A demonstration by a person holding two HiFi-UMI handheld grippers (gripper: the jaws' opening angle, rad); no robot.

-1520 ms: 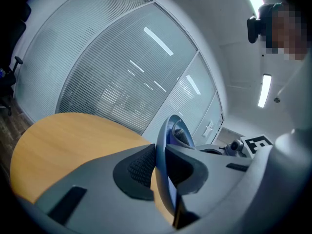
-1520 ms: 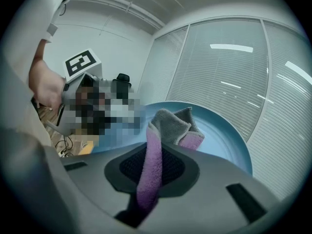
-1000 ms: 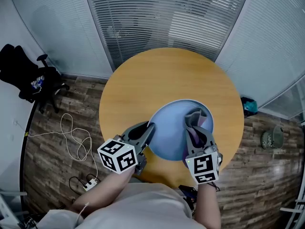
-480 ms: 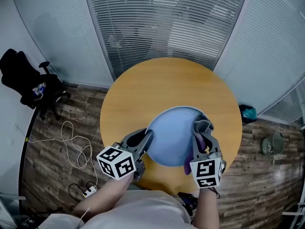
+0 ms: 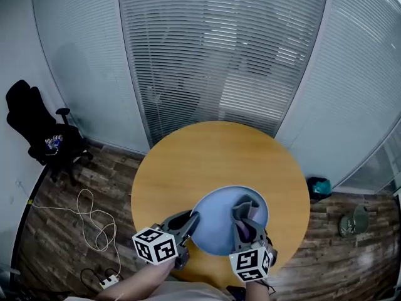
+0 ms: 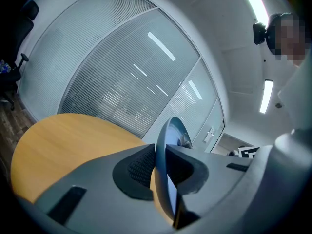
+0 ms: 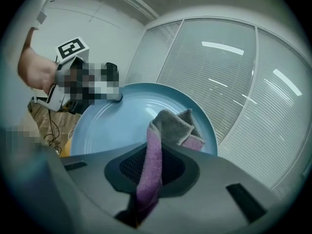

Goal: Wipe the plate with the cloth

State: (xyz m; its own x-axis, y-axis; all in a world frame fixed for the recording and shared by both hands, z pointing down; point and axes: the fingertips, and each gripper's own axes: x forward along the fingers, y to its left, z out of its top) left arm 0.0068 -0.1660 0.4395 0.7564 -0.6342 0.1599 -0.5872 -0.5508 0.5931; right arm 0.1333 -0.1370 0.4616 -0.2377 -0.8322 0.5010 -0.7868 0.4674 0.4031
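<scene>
On the floor at the far left stands a black office chair (image 5: 34, 124), with a pale cable (image 5: 94, 221) looped on the wood planks nearer the person. Slatted blinds (image 5: 219, 55) behind glass close off the far side. A round wooden table (image 5: 207, 155) occupies the centre.

At the near part of the table, the left gripper (image 5: 191, 221) clamps the left rim of the blue plate (image 5: 216, 234). The left gripper view shows the rim edge-on between the two ribbed pads, with both pads against it. These jaws have just eased open slightly, with the rim between them. Whether the plate lies flat on the table cannot be told.

Right of centre on the plate sits the cloth (image 5: 245, 211), grey with a purple side, bunched up and touching the plate's inner surface near its right rim. The right gripper (image 5: 249, 231) has its jaws closed narrowly on a fold of this cloth, the free end standing out beyond the fingertips.

A teal object (image 5: 319, 187) lies on the floor at the far right.
</scene>
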